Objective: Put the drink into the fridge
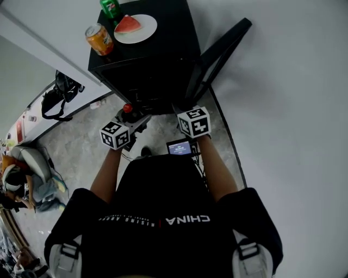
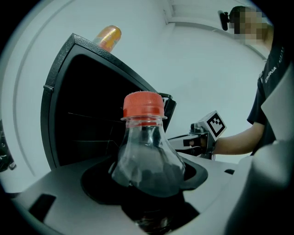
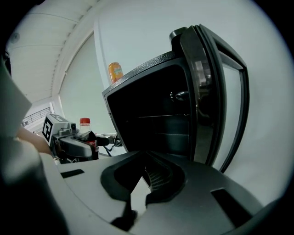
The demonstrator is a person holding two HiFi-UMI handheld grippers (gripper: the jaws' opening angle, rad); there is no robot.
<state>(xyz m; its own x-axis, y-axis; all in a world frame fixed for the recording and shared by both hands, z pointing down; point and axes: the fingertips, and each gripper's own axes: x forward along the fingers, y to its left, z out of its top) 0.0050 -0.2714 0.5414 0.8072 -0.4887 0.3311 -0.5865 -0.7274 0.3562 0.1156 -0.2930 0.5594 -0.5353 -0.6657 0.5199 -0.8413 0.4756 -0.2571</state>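
Observation:
The drink is a clear bottle of dark cola (image 2: 147, 156) with a red cap (image 2: 143, 104). My left gripper (image 2: 147, 188) is shut on its body and holds it upright in front of the small black fridge (image 2: 87, 119). From the head view the cap (image 1: 128, 107) shows just ahead of the left gripper (image 1: 129, 118), near the fridge's front. The fridge door (image 3: 213, 92) stands open to the right, and the inside is dark with thin shelves. My right gripper (image 3: 147, 180) is shut with nothing in it, next to the door; its marker cube (image 1: 194, 121) is level with the left one.
On the fridge top (image 1: 168, 49) stand an orange can (image 1: 99, 39), a green can (image 1: 111, 7) and a white plate (image 1: 147, 31) with a watermelon slice. The open door (image 1: 220, 49) juts toward the white wall on the right. Bags and clutter lie on the floor at left.

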